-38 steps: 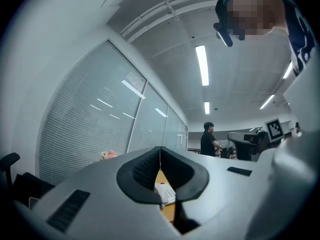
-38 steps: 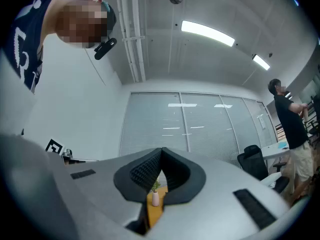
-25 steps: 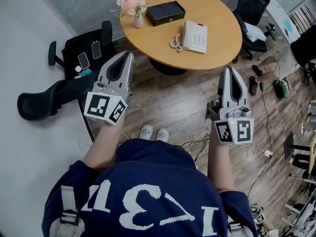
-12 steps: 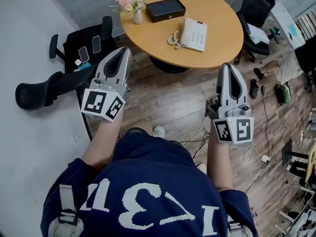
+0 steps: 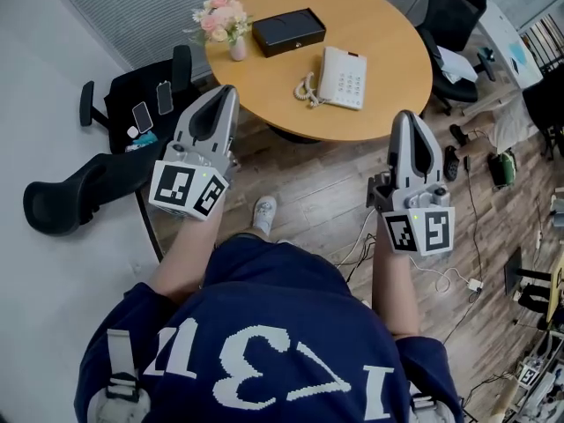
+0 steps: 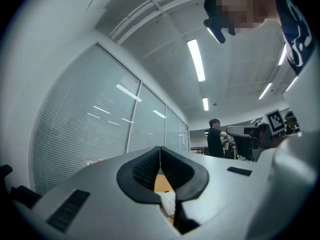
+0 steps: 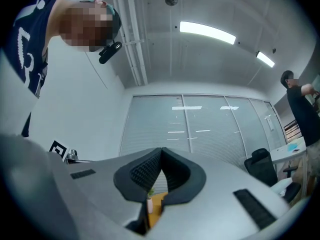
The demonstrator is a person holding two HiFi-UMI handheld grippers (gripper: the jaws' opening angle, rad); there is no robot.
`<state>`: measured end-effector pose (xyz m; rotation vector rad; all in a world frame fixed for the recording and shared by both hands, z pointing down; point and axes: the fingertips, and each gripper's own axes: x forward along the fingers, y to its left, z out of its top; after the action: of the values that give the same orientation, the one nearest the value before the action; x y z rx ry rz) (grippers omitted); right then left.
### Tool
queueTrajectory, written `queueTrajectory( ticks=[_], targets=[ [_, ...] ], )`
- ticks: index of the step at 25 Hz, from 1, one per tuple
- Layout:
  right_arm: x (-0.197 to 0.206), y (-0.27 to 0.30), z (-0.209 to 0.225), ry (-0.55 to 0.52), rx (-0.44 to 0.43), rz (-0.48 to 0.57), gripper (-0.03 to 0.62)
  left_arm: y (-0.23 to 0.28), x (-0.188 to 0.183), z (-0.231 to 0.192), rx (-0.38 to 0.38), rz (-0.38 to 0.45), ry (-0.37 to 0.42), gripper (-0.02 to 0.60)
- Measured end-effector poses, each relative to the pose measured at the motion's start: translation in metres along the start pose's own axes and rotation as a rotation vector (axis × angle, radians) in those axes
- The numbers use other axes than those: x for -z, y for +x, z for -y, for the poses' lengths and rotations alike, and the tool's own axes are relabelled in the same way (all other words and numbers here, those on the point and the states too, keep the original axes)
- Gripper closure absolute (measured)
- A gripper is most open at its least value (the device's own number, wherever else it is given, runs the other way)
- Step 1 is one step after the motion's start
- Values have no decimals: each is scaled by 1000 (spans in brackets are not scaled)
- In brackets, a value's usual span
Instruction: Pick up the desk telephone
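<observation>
A white desk telephone [image 5: 341,77] with a coiled cord lies near the front edge of the round wooden table [image 5: 388,33]; a sliver of the telephone [image 6: 170,202] shows below the left gripper's jaws. My left gripper [image 5: 222,92] is shut and empty, held above the floor just short of the table's left front edge. My right gripper [image 5: 406,118] is shut and empty too, its tip close to the table's front right edge, to the right of the phone. In the gripper views the left gripper [image 6: 160,148] and the right gripper [image 7: 161,149] have their jaw tips pressed together.
On the table stand a vase of pink flowers [image 5: 222,23] and a black box [image 5: 288,31]. Black office chairs stand at the left [image 5: 106,148] and at the far right [image 5: 454,11]. Cables [image 5: 458,271] lie on the wood floor. A person [image 6: 216,138] stands in the distance.
I have stepped towards the table. Both grippers have come closer to its front edge, still shut.
</observation>
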<state>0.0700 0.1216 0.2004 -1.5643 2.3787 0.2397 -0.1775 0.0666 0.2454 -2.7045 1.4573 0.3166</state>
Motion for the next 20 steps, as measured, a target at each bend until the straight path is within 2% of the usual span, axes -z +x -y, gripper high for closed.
queueTrajectory(
  ticks=[11, 20],
  targets=[
    [26, 80, 25, -45, 67, -8, 569, 91, 6, -56, 102, 35, -28, 565],
    [52, 100, 49, -43, 126, -70, 569, 133, 32, -70, 141, -11, -41, 565]
  ],
)
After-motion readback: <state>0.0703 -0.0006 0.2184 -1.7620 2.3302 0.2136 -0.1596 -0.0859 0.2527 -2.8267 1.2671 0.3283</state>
